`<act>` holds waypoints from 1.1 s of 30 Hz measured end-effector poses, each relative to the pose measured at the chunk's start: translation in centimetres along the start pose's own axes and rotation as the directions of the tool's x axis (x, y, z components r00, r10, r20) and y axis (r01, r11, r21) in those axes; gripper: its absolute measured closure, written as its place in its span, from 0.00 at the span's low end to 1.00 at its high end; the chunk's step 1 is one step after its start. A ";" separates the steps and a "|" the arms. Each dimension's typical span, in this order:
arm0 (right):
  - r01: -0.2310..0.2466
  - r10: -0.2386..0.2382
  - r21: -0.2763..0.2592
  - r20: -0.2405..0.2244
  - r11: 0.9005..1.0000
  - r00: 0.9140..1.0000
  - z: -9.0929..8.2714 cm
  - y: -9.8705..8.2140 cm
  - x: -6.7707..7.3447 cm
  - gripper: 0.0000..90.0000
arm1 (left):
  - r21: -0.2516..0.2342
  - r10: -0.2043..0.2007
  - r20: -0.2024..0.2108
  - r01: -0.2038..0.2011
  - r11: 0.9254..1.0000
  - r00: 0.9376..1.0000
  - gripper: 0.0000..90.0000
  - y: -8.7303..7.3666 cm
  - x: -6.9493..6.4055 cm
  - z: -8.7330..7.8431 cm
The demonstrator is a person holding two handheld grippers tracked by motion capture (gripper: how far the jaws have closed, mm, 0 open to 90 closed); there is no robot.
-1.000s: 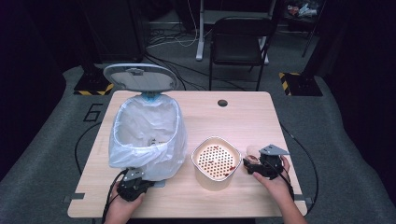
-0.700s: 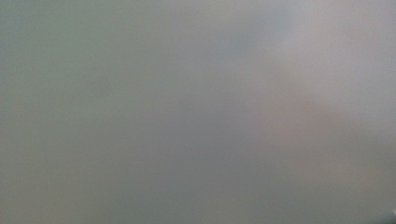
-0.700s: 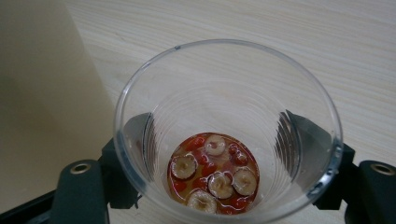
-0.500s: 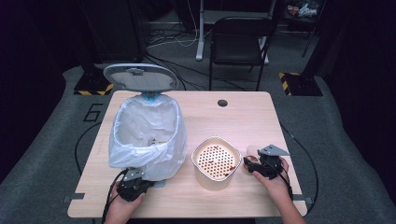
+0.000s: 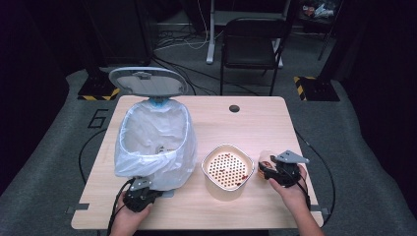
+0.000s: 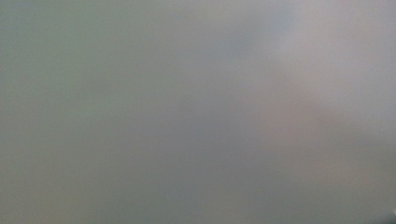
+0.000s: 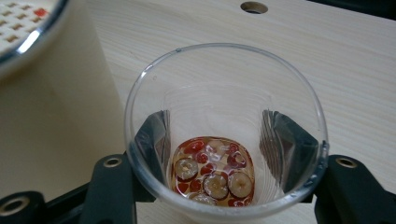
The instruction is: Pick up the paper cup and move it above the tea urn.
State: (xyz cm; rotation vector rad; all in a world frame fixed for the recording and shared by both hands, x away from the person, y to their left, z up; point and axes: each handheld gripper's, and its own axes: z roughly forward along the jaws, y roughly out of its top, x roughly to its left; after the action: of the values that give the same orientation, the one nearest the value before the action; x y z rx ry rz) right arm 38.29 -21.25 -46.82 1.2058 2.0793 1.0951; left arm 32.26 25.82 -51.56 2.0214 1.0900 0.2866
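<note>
my right claw [image 7: 215,154] has just been closing its jaws around a clear plastic cup [image 7: 224,135]; the right gripper view looks into it, at red and pale fruit slices [image 7: 212,175] in the bottom. from above, the cup stands on the table [image 5: 255,123] just beside the cream strainer bowl [image 5: 227,169]. my left claw [image 5: 140,194] is shut, low against the bagged bin [image 5: 155,142], its view grey blur.

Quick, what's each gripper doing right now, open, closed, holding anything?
Left gripper: shut, right up against the white bin bag.
Right gripper: jaws have just been closing around the clear plastic cup; the pads look pressed on its sides.
</note>
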 end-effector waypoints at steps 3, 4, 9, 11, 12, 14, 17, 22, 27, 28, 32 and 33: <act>0.021 -0.021 -0.006 -0.002 1.000 1.000 -0.6 0.7 0.0 0.49 | 0.000 0.000 -0.001 0.000 1.000 1.000 1.00 0.0 0.0 0.0; 0.028 -0.028 -0.007 -0.002 1.000 1.000 -0.8 0.9 0.0 0.49 | 0.000 -0.001 0.000 0.001 1.000 1.000 1.00 0.0 0.0 0.0; 0.080 -0.080 -0.013 0.011 0.997 0.997 -2.0 2.4 0.1 0.51 | 0.001 0.000 -0.001 0.000 1.000 1.000 1.00 0.0 0.0 0.0; 0.106 -0.106 -0.016 0.014 0.994 0.994 -2.4 3.1 0.1 0.52 | 0.001 0.001 -0.002 -0.001 1.000 1.000 1.00 0.0 0.0 0.0; 0.115 -0.115 -0.016 0.019 0.993 0.993 -2.7 3.4 0.2 0.53 | 0.001 0.000 -0.001 0.000 1.000 1.000 1.00 0.0 0.0 0.0; 0.135 -0.134 -0.028 0.023 0.991 0.991 -3.1 4.0 0.3 0.54 | 0.001 0.000 -0.001 0.000 1.000 1.000 1.00 0.0 0.0 0.0; 0.149 -0.148 -0.053 0.025 0.987 0.989 -3.6 4.7 0.5 0.55 | 0.001 0.000 -0.001 0.000 1.000 1.000 1.00 0.0 0.0 0.0; 0.175 -0.174 -0.062 0.020 0.983 0.985 -4.1 5.6 1.2 0.57 | 0.000 0.000 0.000 0.000 1.000 1.000 1.00 0.0 0.0 0.0; 0.205 -0.203 -0.077 0.035 0.976 0.979 -4.5 6.2 1.8 0.58 | 0.001 0.001 -0.001 -0.001 1.000 1.000 1.00 0.0 0.0 0.0; 0.216 -0.213 -0.087 0.045 0.973 0.976 -4.6 6.3 1.9 0.58 | 0.000 0.000 -0.001 0.000 1.000 1.000 1.00 0.0 0.0 0.0; 0.252 -0.245 -0.106 0.072 0.962 0.967 -4.9 6.6 2.5 0.58 | 0.000 0.000 0.000 0.000 1.000 1.000 1.00 0.0 0.0 0.0; 0.259 -0.251 -0.110 0.082 0.960 0.965 -4.9 6.5 2.7 0.58 | -0.001 0.000 0.000 0.000 1.000 1.000 1.00 0.0 0.0 0.0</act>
State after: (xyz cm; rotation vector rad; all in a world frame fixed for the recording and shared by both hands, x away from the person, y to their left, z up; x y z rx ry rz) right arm 36.45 -18.94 -38.70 0.8754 2.0194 1.0277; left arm 32.26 25.82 -51.56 2.0206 1.0903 0.2870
